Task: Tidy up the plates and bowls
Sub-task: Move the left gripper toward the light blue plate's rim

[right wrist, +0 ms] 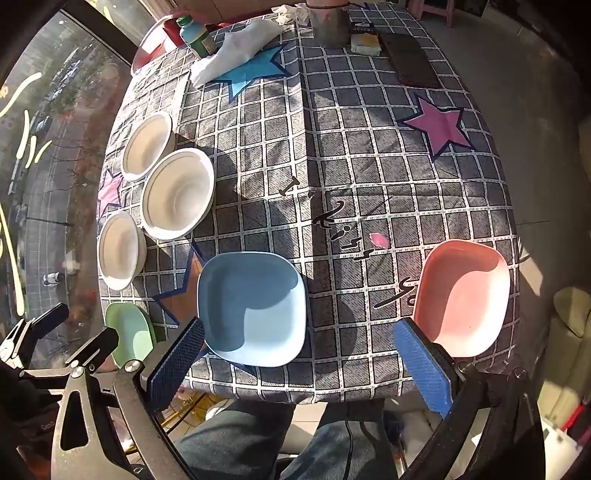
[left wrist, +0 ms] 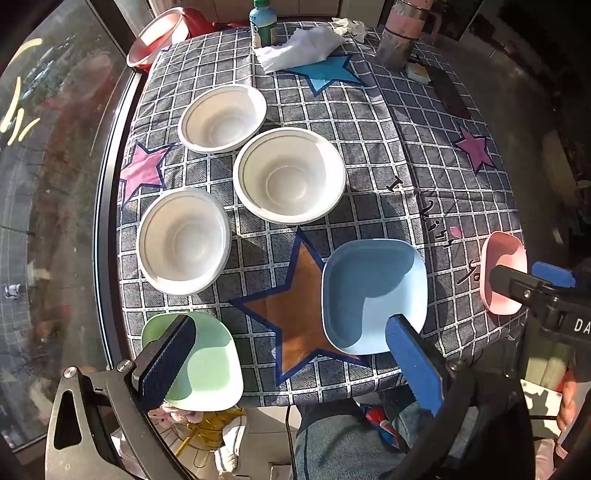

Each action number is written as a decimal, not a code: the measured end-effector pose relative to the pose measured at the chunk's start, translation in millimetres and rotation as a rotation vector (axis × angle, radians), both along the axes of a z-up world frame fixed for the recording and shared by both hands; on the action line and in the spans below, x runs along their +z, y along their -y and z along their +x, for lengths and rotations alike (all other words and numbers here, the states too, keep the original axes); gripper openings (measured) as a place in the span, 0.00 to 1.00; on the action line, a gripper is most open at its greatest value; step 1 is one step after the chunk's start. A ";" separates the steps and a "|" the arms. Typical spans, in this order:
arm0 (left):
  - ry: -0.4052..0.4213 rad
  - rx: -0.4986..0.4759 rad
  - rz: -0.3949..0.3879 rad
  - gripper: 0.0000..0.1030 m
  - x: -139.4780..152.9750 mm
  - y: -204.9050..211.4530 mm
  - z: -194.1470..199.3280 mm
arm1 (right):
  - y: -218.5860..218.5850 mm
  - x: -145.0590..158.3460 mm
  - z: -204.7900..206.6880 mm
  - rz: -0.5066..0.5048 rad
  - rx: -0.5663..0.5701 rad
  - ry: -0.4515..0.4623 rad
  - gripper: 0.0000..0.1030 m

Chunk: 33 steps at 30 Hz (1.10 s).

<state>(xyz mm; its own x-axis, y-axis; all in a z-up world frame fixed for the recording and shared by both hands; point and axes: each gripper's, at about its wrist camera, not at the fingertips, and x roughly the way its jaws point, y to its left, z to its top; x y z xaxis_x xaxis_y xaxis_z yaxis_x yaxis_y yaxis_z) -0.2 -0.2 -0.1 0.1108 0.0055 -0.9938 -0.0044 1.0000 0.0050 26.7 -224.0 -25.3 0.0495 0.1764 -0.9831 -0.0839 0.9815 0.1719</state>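
Note:
Three white bowls (left wrist: 221, 118) (left wrist: 290, 175) (left wrist: 183, 242) stand apart on the left half of the checked tablecloth (left wrist: 388, 147). Along the near edge lie a green square plate (left wrist: 207, 365), a blue square plate (left wrist: 373, 295) and a pink square plate (right wrist: 463, 295). My left gripper (left wrist: 291, 363) hangs open above the gap between the green and blue plates, holding nothing. Between the blue plate (right wrist: 253, 308) and the pink one, my right gripper (right wrist: 301, 363) is open and empty too. The white bowls (right wrist: 177, 194) sit far to its left.
At the far edge stand a green-capped bottle (left wrist: 263, 22), a crumpled white cloth (left wrist: 299, 48), a metal cup (left wrist: 400, 40) and a dark flat case (left wrist: 448, 92). A red basin (left wrist: 157, 37) sits off the far left corner. A window runs along the left; a person's legs are below the near edge.

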 end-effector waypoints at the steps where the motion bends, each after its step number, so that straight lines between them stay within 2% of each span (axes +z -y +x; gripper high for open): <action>1: -0.009 0.001 0.005 1.00 -2.4 1.6 -0.5 | 1.0 -2.5 -2.1 0.003 -0.001 -0.009 1.00; 8: -0.074 -0.026 0.017 1.00 -20.9 8.3 -4.1 | 5.3 -18.2 -6.8 0.026 -0.026 -0.085 1.00; 10: -0.060 -0.024 0.012 1.00 -25.5 13.1 -6.4 | 4.1 -22.9 -9.4 0.024 -0.018 -0.095 1.00; 18: -0.067 -0.032 0.015 1.00 -36.9 11.1 -4.2 | -4.8 -34.8 -9.2 0.020 0.011 -0.075 1.00; 26: -0.126 -0.035 0.027 1.00 -60.3 10.8 -3.5 | 0.2 -58.6 -9.7 0.013 -0.020 -0.148 1.00; 28: -0.169 -0.033 0.027 1.00 -68.4 10.3 -3.6 | 1.9 -66.7 -9.4 0.005 -0.029 -0.170 1.00; 33: -0.159 -0.022 0.049 1.00 -91.6 8.9 1.6 | 0.5 -91.3 -9.3 -0.011 -0.026 -0.199 1.00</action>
